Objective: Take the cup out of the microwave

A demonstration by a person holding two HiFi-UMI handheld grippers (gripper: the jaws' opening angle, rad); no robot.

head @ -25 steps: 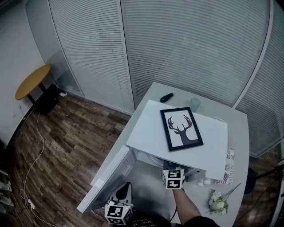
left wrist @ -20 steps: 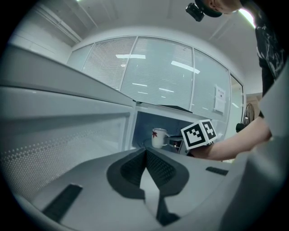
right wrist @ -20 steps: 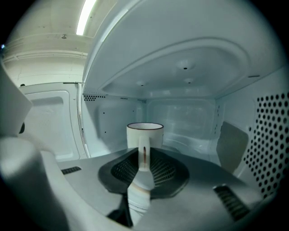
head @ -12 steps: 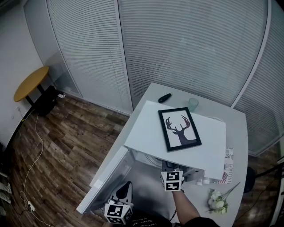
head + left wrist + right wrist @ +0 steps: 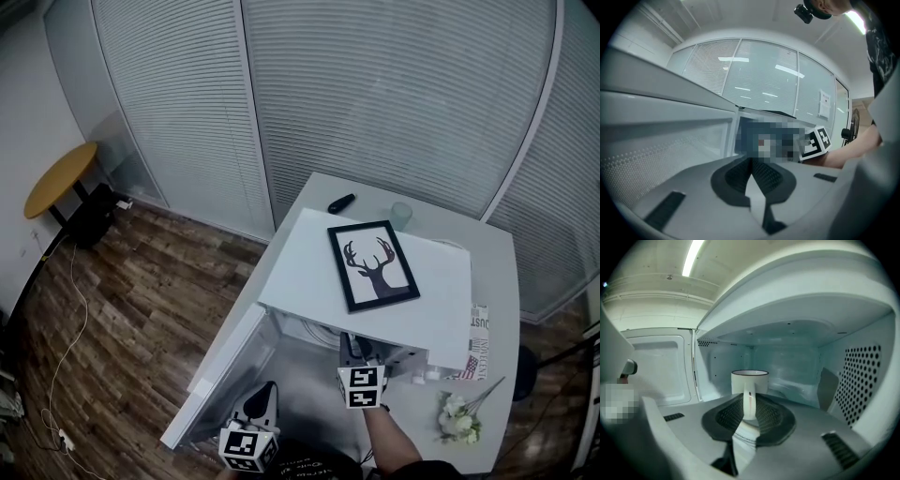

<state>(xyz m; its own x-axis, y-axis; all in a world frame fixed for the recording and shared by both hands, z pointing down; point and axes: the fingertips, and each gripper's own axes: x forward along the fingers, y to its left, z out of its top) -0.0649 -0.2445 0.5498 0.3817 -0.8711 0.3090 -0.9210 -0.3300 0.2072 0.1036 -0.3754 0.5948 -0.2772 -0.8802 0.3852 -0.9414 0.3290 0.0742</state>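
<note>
Grasping cup (image 5: 750, 379) in microwave (image 5: 862, 380)
Clamps right tool (image 5: 749, 405) on the cup handle; holds left tool (image 5: 751, 165) clenched, empty, near the open door (image 5: 225, 370).

In the right gripper view, the pads of the right tongs (image 5: 749, 403) cover the foot of the cup (image 5: 750, 379) and the lower end of its handle (image 5: 749, 395). In the head view, the top of the microwave (image 5: 309, 272) hides the cup and the tips of the right tongs; only their marker cube (image 5: 362, 385) shows. The rear of the left tongs (image 5: 263, 398) and the person's forearm (image 5: 394, 442) are cut off by the bottom edge. The dark object (image 5: 341, 202) on the surface (image 5: 469, 230) behind the microwave is too small to name.
</note>
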